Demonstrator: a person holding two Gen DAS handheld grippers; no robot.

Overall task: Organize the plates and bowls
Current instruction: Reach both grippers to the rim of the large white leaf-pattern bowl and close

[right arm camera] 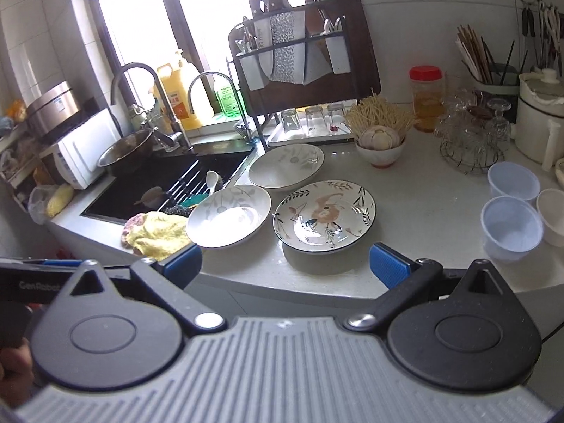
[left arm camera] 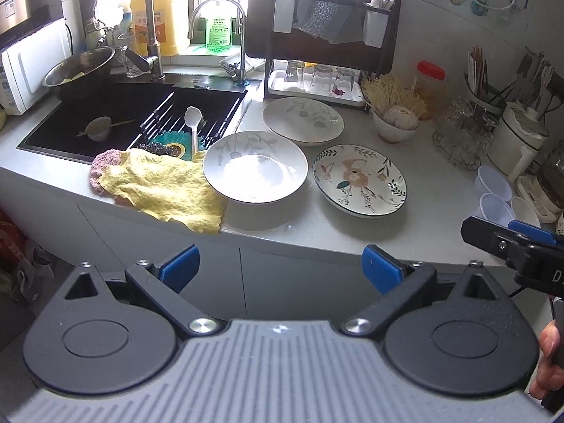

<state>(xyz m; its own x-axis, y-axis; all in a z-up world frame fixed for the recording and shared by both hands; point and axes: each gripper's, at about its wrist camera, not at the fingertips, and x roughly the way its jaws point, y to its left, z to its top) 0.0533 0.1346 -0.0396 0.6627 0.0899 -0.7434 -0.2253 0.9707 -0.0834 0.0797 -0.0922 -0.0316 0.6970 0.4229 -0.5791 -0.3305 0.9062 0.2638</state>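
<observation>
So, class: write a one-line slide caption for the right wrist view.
Open right gripper faces three dishes on the worktop beside the sink.

Both wrist cameras sit off the counter's front edge, looking down and forward — neither close to the floral plate [left arm camera: 359, 179]. The left view stands left of it, facing the sink [left arm camera: 141, 112]; the right view faces it squarely. They share that plate, both pale bowls and the sink.
</observation>
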